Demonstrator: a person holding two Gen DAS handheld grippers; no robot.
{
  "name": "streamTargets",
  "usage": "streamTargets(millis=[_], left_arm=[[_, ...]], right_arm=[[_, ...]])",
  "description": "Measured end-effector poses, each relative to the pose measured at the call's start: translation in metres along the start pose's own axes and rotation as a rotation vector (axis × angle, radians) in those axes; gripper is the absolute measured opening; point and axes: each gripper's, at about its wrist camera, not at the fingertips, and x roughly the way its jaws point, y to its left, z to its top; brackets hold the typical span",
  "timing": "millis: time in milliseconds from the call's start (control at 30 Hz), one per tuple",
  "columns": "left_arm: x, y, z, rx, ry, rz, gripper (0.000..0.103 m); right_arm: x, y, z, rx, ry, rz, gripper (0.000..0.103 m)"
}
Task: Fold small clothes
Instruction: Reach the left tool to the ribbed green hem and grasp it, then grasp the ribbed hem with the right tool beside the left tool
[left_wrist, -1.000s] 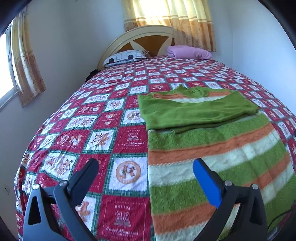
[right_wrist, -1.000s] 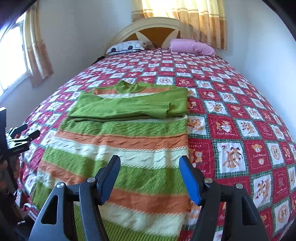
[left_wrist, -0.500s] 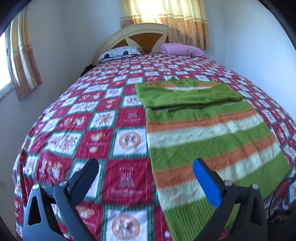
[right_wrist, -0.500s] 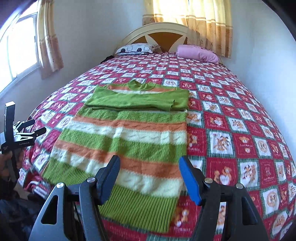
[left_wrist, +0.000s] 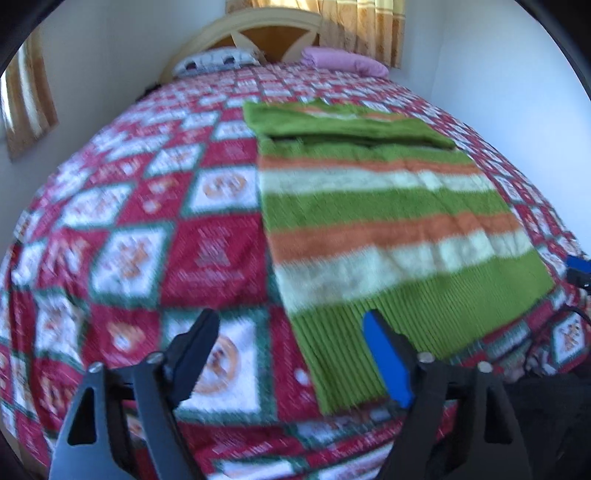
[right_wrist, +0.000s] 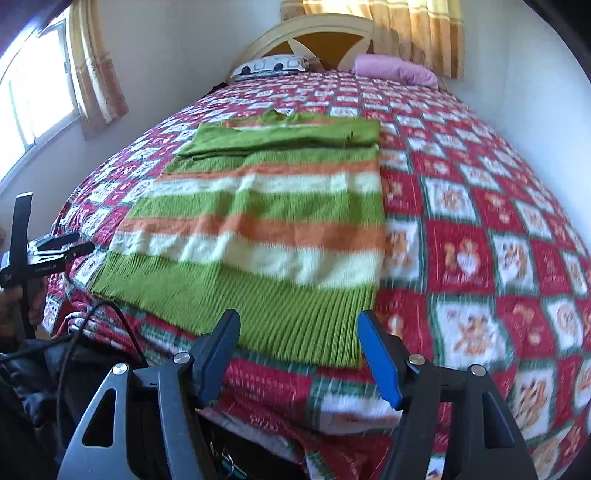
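Partly folded, judging by the layout: both sleeves of the striped sweater (left_wrist: 388, 206) already laid across the chest in a flat green band at the collar end; body not yet folded up, full length laid out flat. Probably one or two hem-to-collar folds left.

Sweater flat on the patchwork bedspread (left_wrist: 147, 229), toward the foot of the bed, collar end pointing at the headboard (right_wrist: 314, 33), ribbed green hem (right_wrist: 258, 314) nearest the bed's foot edge. Knit, green, orange and cream stripes, edges fairly square, few wrinkles. Frames motion-blurred.

Left gripper (left_wrist: 291, 350) above the hem's left corner, jaws closing, corner of the hem showing between the fingers, no pad contact visible, nothing held. Right gripper (right_wrist: 299, 354) above the hem's right corner, jaws apart, empty, hem edge just beyond the fingertips.

Two pillows (right_wrist: 395, 70) at the headboard, well apart from the sweater.
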Motion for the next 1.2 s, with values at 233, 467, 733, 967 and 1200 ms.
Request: streamTargets(millis=[233, 467, 733, 967, 1200], left_arm=[[0.022, -0.004, -0.019, -0.068, 0.137, -0.087, 0.048], [0.018, -0.015, -0.023, -0.035, 0.115, -0.119, 0.017], [0.005, -0.011, -0.017, -0.012, 0.046, -0.136, 0.005], [0.008, -0.011, -0.015, -0.022, 0.057, -0.139, 0.005], [0.020, -0.008, -0.019, -0.054, 0.112, -0.118, 0.032]], right_arm=[[0.009, -0.005, -0.017, 0.013, 0.009, -0.010, 0.066], [0.021, -0.005, -0.022, 0.026, 0.030, 0.002, 0.066], [0.014, -0.023, -0.021, 0.103, -0.021, -0.010, 0.066], [0.024, -0.028, -0.024, 0.119, -0.020, -0.003, 0.060], [0.034, -0.021, -0.028, 0.079, 0.000, -0.023, 0.022]])
